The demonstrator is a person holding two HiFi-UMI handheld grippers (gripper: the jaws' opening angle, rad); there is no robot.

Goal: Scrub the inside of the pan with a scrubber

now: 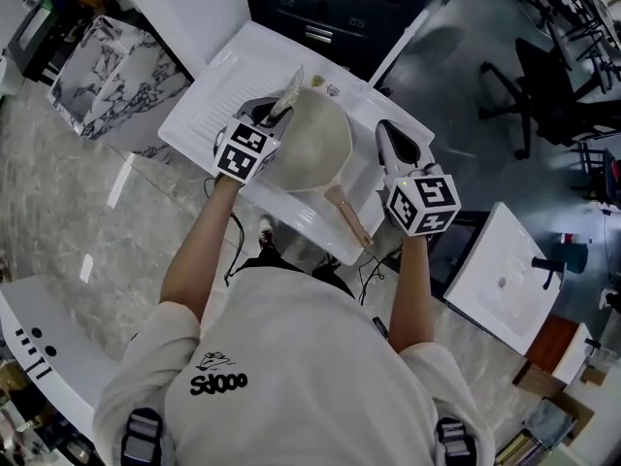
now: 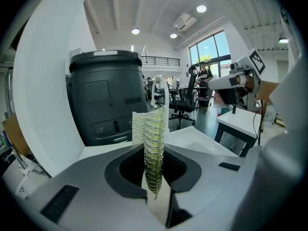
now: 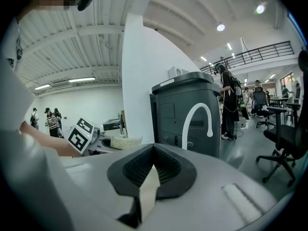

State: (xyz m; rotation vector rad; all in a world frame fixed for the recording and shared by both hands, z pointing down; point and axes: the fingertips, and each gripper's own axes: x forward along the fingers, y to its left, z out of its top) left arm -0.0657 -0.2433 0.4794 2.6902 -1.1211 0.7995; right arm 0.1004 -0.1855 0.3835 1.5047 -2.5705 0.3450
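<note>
1. Scrubber (image 2: pixel 151 143) in grip: the left gripper (image 2: pixel 155 179) has its jaws pinched on a strip of green-and-silver mesh. The strip stands up between the pads and juts past the tips.
2. The pan (image 1: pixel 312 144), cream-coloured with a wooden handle (image 1: pixel 348 220) pointing back toward the person, lies in a white sink (image 1: pixel 218 95) between the two grippers.
3. In the head view, the left gripper sits at the pan's left rim, with the mesh rising over the far-left edge. Whether the mesh touches the pan's surface cannot be told.
4. The right gripper (image 3: pixel 148 177) has its jaws pressed together on nothing. It hangs near the pan's right edge, apart from the handle.
5. The step in hand appears to be the approach to scrubbing: the tool is secured and the pan is in place, but no stroke is evident.
6. The next move likely calls for tipping the left gripper down until the mesh meets the pan's inner face, then working it round under pressure. Nothing holds the pan, so it could skate across the slick basin unless the right gripper opens and steadies the handle.
</note>
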